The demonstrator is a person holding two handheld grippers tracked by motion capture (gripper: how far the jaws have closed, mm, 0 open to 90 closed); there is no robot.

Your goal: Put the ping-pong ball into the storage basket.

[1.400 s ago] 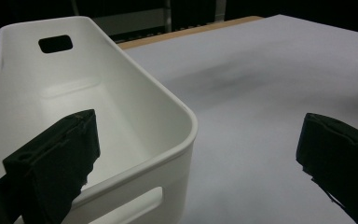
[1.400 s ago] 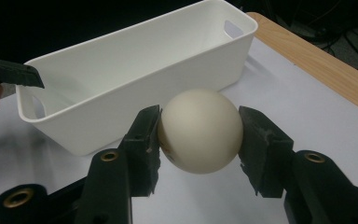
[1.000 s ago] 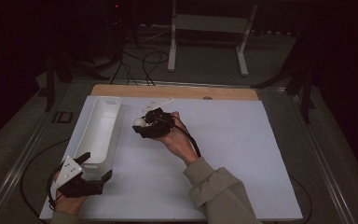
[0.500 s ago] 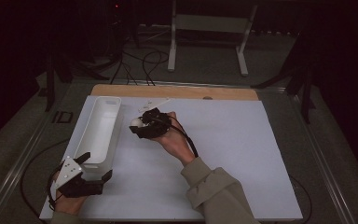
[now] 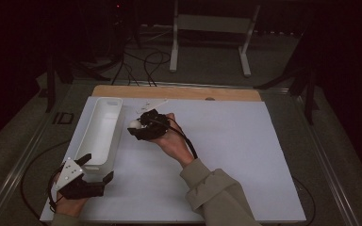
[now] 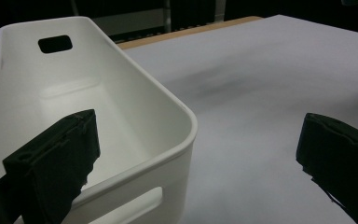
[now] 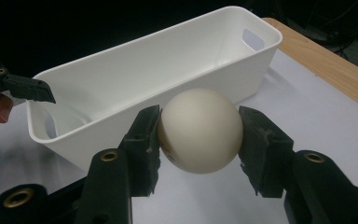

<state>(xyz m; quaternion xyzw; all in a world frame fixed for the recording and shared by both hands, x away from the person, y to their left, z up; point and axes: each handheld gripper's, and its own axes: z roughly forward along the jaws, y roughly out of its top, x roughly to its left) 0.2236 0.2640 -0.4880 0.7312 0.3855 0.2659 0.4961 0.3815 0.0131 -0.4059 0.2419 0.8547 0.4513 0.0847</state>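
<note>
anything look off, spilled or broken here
Nothing stands out. The white bin sits upright and empty on the white table, the right gripper holds a cream ball squarely beside it, and the left gripper stands open at the bin's near end.

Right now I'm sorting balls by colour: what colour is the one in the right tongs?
Cream, off-white: the smooth round ball shows best in the right gripper view.

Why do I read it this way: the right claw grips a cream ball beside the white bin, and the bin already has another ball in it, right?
Not quite. The white bin is empty, as the left gripper view shows. The rest holds: the right claw grips the cream ball beside the bin.
</note>
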